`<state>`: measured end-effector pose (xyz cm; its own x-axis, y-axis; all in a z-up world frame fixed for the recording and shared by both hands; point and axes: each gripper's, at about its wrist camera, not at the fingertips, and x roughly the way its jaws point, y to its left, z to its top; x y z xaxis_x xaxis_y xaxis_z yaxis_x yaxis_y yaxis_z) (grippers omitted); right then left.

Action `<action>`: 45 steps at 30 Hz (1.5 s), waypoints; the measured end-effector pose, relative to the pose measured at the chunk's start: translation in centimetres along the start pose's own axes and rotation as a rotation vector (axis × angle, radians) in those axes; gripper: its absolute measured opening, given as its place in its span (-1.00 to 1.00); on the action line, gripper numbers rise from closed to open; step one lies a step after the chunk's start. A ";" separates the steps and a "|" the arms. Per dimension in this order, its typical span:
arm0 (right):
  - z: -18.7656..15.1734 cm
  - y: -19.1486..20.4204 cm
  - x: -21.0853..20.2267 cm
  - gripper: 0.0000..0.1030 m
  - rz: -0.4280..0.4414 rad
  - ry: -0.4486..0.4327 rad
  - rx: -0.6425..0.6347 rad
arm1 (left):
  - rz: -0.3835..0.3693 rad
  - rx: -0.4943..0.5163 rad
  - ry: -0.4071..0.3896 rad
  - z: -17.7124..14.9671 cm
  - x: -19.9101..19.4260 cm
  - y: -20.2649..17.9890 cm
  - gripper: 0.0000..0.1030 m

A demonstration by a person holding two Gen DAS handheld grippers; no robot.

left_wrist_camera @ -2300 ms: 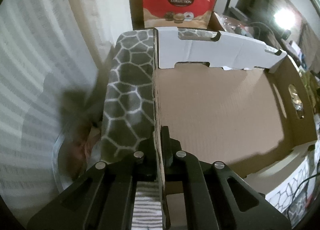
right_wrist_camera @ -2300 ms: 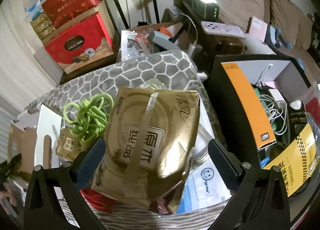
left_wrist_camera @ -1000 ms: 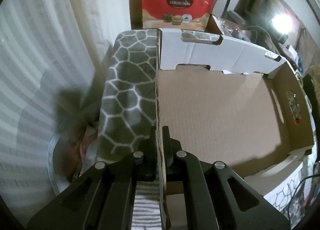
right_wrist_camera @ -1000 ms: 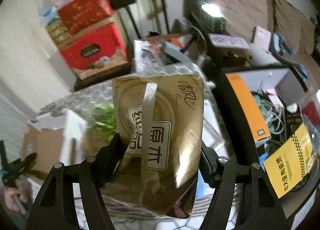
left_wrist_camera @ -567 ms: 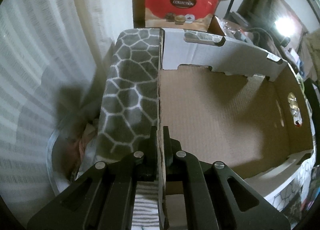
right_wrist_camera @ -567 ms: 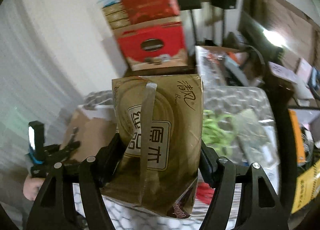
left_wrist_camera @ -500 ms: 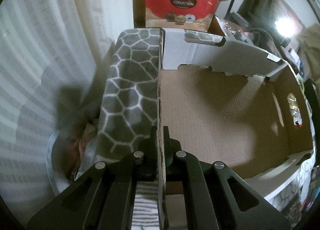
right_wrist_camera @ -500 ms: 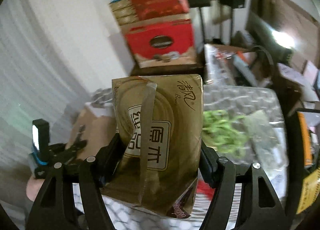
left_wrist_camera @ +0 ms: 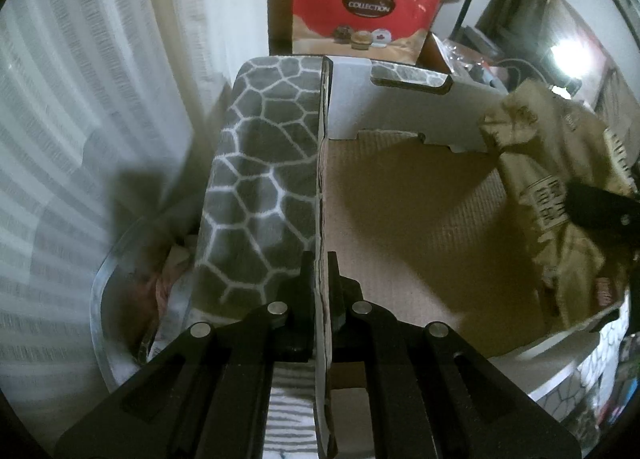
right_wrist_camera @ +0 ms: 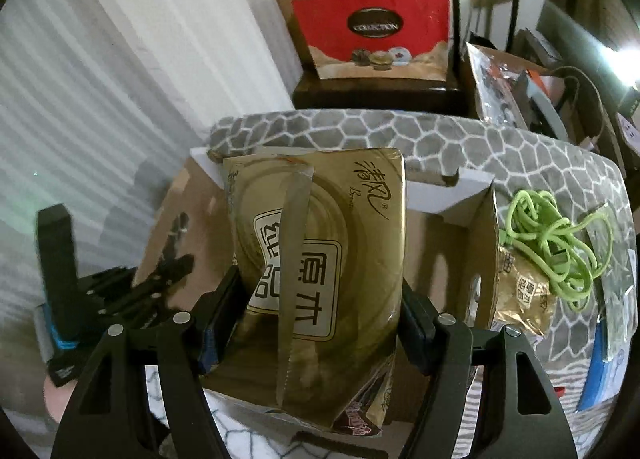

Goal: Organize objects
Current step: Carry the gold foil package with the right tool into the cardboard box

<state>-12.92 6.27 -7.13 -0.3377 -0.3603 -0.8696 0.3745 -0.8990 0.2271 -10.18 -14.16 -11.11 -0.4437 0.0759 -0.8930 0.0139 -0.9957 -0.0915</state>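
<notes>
The left claw (left_wrist_camera: pixel 321 279) is clamped on the near left wall of the open cardboard box (left_wrist_camera: pixel 404 235), which rests on the surface covered by a grey hexagon-patterned cloth (left_wrist_camera: pixel 260 187). The right claw (right_wrist_camera: pixel 316 299) is clamped on the sides of a gold tissue pack (right_wrist_camera: pixel 320 259), held above the box interior toward its right side. A green cord (right_wrist_camera: pixel 556 239) lies coiled on the cloth right of the box, touching a smaller gold pack (right_wrist_camera: pixel 524 299).

Crinkled gold tissue pack (right_wrist_camera: pixel 320 283) with tape strip, held above open cardboard box (left_wrist_camera: pixel 408 243), brown inside, white flaps, on honeycomb-patterned surface
</notes>
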 end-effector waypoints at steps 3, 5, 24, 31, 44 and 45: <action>-0.6 -0.7 0.5 0.40 -0.049 0.007 0.019 | 0.001 -0.001 0.001 0.0 0.0 0.0 -0.94; -0.9 -1.4 0.8 0.44 -0.090 0.012 0.042 | 0.002 -0.001 0.000 0.0 0.0 0.0 -0.94; -1.2 2.7 -0.8 0.65 -0.276 -0.113 -0.146 | 0.004 0.001 -0.001 -0.1 0.1 -0.2 -0.94; -0.8 4.8 -0.5 0.22 -0.052 -0.112 -0.150 | 0.004 -0.003 0.001 -0.1 0.1 -0.2 -0.94; -1.7 3.5 4.8 0.05 0.003 0.067 -0.065 | 0.002 -0.007 0.001 0.0 0.1 -0.2 -0.94; -1.6 3.2 4.6 0.02 -0.019 0.057 -0.062 | 0.002 -0.006 0.001 0.0 0.1 -0.2 -0.94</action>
<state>-11.87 2.12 -11.14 -0.2962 -0.3267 -0.8975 0.4215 -0.8879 0.1841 -10.24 -13.98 -11.17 -0.4426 0.0737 -0.8937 0.0206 -0.9955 -0.0923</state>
